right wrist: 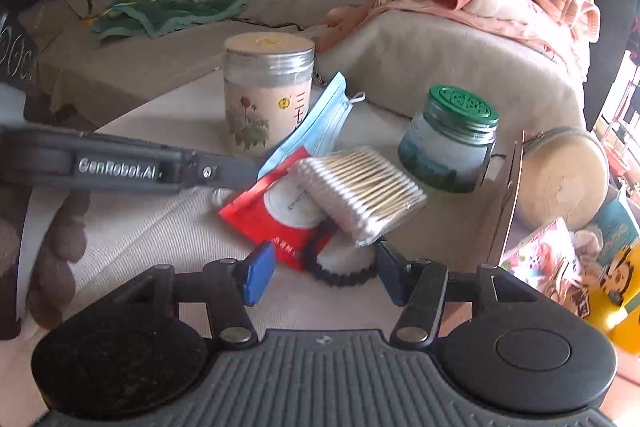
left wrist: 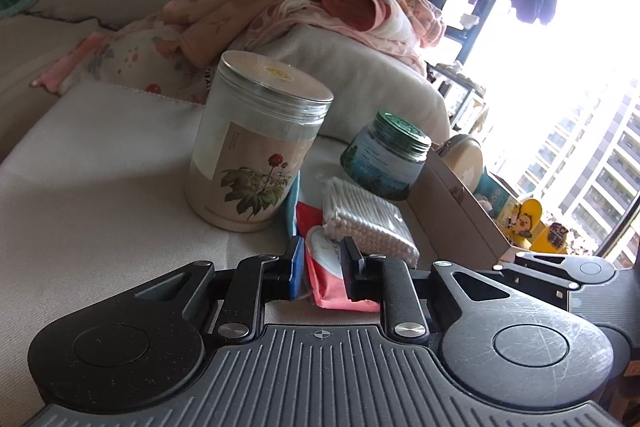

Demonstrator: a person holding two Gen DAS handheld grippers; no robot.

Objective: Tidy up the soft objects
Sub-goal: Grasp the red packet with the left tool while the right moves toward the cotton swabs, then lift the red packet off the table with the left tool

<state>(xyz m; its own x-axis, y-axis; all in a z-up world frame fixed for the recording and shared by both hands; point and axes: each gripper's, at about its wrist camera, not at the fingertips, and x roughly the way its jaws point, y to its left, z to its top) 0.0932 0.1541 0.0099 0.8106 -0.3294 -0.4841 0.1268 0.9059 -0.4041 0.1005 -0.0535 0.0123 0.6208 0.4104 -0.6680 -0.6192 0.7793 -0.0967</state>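
A red sachet (left wrist: 334, 281) lies on the sofa cushion (left wrist: 100, 195) under a clear pack of cotton swabs (left wrist: 366, 217). My left gripper (left wrist: 320, 269) has its jaws narrowly apart around the near end of the sachet; whether they press it is unclear. In the right wrist view the red sachet (right wrist: 276, 211), the swab pack (right wrist: 360, 191), a blue face mask (right wrist: 316, 125) and a black hair tie (right wrist: 340, 277) lie in a pile. My right gripper (right wrist: 324, 277) is open and empty, its jaws on either side of the hair tie.
A tall flower-label jar (left wrist: 252, 147) and a green-lidded jar (left wrist: 386, 155) stand behind the pile. An open cardboard box (left wrist: 456, 211) with items sits right. A pink blanket (left wrist: 352, 7) drapes the armrest. A green towel (right wrist: 168, 15) lies far back.
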